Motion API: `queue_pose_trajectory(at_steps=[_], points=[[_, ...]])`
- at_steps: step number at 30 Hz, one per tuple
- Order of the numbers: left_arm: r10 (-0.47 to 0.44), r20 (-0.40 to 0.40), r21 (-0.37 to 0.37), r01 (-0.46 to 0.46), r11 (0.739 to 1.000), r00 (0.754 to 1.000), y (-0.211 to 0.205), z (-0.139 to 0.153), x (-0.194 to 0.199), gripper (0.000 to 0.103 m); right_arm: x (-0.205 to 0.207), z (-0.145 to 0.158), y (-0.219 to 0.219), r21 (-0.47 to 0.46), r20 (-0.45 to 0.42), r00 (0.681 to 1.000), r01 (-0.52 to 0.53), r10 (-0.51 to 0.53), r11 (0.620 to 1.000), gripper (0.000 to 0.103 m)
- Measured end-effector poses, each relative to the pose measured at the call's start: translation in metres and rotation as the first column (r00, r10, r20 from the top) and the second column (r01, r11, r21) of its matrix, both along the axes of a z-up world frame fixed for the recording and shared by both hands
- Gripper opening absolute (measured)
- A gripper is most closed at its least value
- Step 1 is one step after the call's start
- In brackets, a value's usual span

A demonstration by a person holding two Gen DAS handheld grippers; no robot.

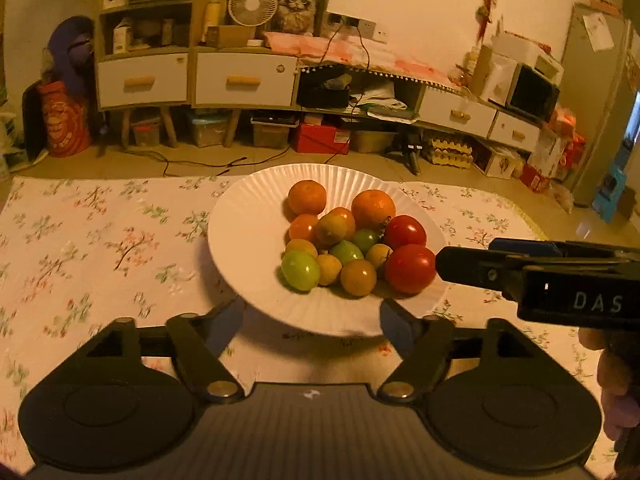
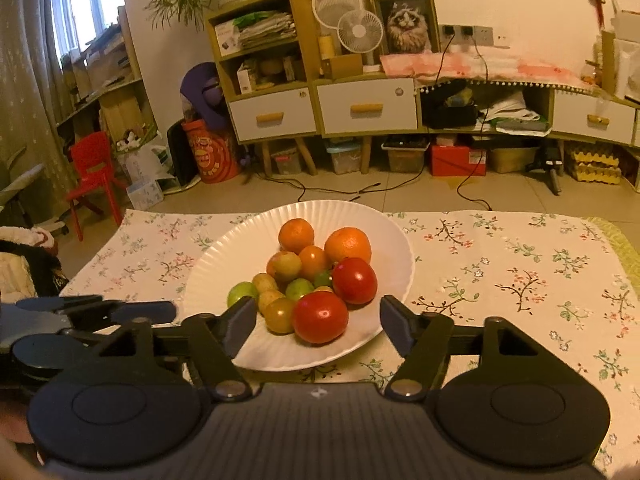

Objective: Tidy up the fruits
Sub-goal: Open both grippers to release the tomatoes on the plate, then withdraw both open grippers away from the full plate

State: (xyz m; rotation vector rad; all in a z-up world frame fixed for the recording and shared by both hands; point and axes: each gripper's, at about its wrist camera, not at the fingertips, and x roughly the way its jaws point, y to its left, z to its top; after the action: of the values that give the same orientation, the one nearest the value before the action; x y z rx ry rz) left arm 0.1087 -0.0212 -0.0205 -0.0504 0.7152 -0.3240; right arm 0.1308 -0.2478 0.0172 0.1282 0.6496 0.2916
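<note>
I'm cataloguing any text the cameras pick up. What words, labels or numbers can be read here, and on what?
"DAS": white letters on the black body of the right gripper, seen in the left wrist view.
Red barrel by the cabinet: printed design, too blurred to read.
Boxes on the shelves: labels too small to read.

The only lettering that reads clearly is "DAS", in pale capitals on the black side of the right gripper (image 1: 436,268) where it reaches in at the right edge of the left wrist view. The red drum (image 2: 210,154) on the floor beside the cabinet carries printed characters and a round emblem, too blurred to make out.
</note>
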Motion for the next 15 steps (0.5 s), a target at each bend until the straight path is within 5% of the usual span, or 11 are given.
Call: queue_pose_trajectory(at_steps=[15], points=[[0.091,-0.061,0.056,-0.087,0.995,0.994,0.010,0.011,-0.046,0.098,-0.034,0.006,0.009,-0.071,-0.060,0.995,0.077,-0.081,0.994,0.088]])
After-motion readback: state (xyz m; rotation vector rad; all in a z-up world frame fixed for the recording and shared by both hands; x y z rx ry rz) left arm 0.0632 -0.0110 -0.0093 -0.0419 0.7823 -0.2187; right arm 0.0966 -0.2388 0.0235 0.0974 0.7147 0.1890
